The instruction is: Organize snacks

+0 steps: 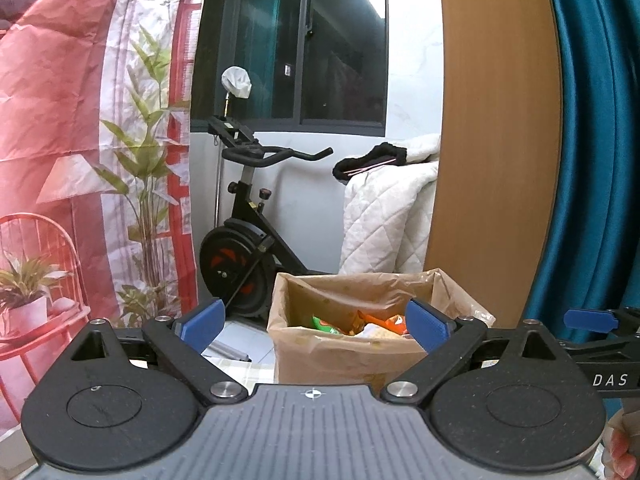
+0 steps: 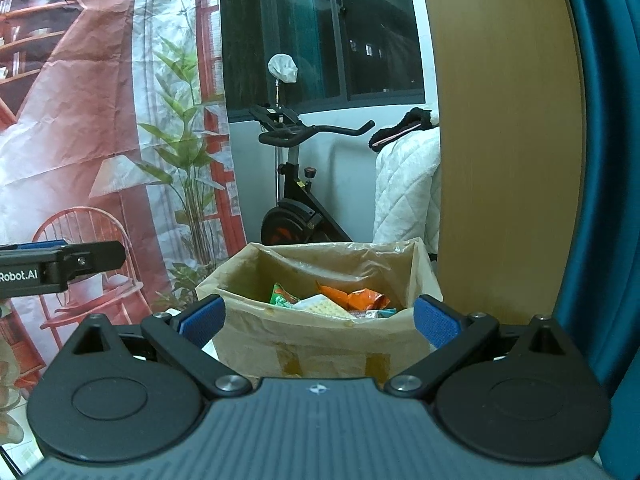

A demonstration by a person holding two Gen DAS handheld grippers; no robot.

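Note:
A cardboard box lined with a clear plastic bag (image 1: 344, 356) stands ahead, also in the right wrist view (image 2: 316, 340). Inside lie several snack packets: a green one (image 2: 282, 296), an orange one (image 2: 360, 299) and a pale cracker pack (image 2: 320, 306); the snacks also show in the left wrist view (image 1: 360, 324). My left gripper (image 1: 316, 326) is open and empty, level with the box's top. My right gripper (image 2: 318, 320) is open and empty, just before the box. Each gripper appears at the edge of the other's view.
An exercise bike (image 1: 248, 232) stands behind the box under a dark window. A printed red backdrop (image 1: 80, 140) hangs at the left. A wooden panel (image 1: 492, 140) and teal curtain (image 1: 592, 140) are at the right. A white quilt (image 1: 384, 216) lies behind.

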